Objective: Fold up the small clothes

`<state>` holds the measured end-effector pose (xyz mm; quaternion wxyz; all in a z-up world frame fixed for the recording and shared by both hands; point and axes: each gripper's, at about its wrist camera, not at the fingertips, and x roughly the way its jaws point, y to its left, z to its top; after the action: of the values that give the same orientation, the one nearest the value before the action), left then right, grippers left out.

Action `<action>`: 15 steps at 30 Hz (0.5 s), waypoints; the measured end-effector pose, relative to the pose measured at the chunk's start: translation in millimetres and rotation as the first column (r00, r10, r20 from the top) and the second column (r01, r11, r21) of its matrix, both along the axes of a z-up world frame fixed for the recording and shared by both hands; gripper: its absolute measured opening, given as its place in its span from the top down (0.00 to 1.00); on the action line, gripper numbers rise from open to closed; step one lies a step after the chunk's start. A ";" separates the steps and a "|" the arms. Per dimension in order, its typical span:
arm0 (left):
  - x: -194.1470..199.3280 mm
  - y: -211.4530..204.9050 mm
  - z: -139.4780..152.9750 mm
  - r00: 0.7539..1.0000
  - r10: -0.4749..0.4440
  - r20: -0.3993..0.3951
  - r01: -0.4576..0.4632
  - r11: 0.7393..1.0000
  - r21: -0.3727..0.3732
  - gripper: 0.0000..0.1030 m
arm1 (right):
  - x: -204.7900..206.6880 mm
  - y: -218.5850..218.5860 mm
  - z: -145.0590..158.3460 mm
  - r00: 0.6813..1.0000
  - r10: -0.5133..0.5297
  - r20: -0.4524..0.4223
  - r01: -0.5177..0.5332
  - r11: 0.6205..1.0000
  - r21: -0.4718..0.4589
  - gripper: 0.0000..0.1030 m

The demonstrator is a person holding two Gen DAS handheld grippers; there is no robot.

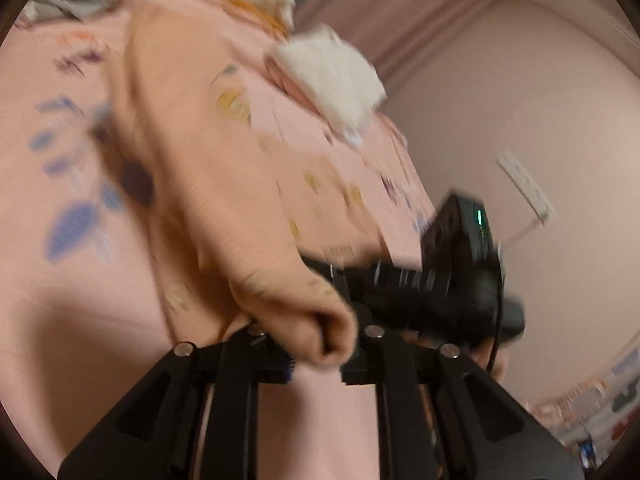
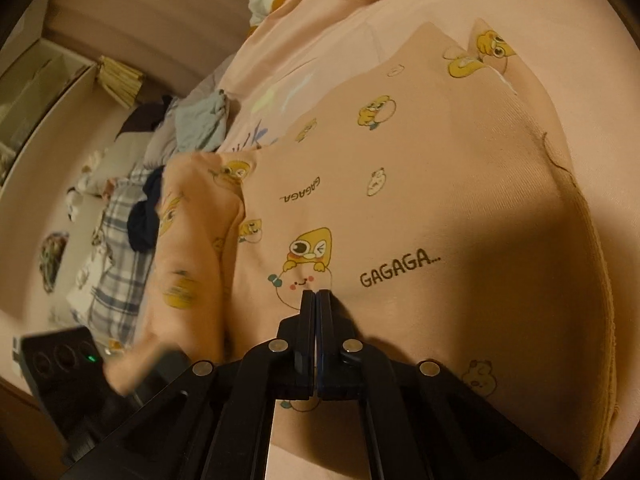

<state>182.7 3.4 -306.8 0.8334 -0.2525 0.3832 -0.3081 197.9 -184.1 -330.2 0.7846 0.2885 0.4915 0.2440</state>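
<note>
Left tool gripping peach garment, right tool closed empty, "GAGAGA" print readable only there.

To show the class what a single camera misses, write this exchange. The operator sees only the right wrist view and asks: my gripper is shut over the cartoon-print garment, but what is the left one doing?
Observer: The left gripper is shut on a bunched fold of the peach garment; that view is blurred.
Operator: Is anything on the bed beyond it?
Observer: A white fluffy cloth lies near the bed's edge, by the wall.
Operator: Does my gripper show there?
Observer: Yes. The right gripper appears close beside the left fingers, its green light lit.
</note>
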 end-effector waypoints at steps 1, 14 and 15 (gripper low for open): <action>0.2 -3.9 -3.3 1.000 -0.009 -0.008 0.009 1.000 0.022 0.80 | 3.3 -4.9 -2.5 1.000 -0.008 -0.028 0.009 0.999 0.036 1.00; -24.1 -11.7 28.5 0.991 -0.016 0.129 -0.008 0.984 0.180 0.47 | 2.6 -27.9 10.2 0.995 -0.094 -0.042 0.094 0.995 0.011 0.93; -27.0 -11.5 31.7 0.990 -0.018 0.142 -0.010 0.981 0.195 0.46 | 4.0 -27.7 9.9 0.995 -0.095 -0.041 0.095 0.995 0.016 0.86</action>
<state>155.7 -8.1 -275.1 0.8788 -0.1462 0.3513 -0.2879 201.9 -211.9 -320.3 0.7827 0.3234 0.4907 0.2049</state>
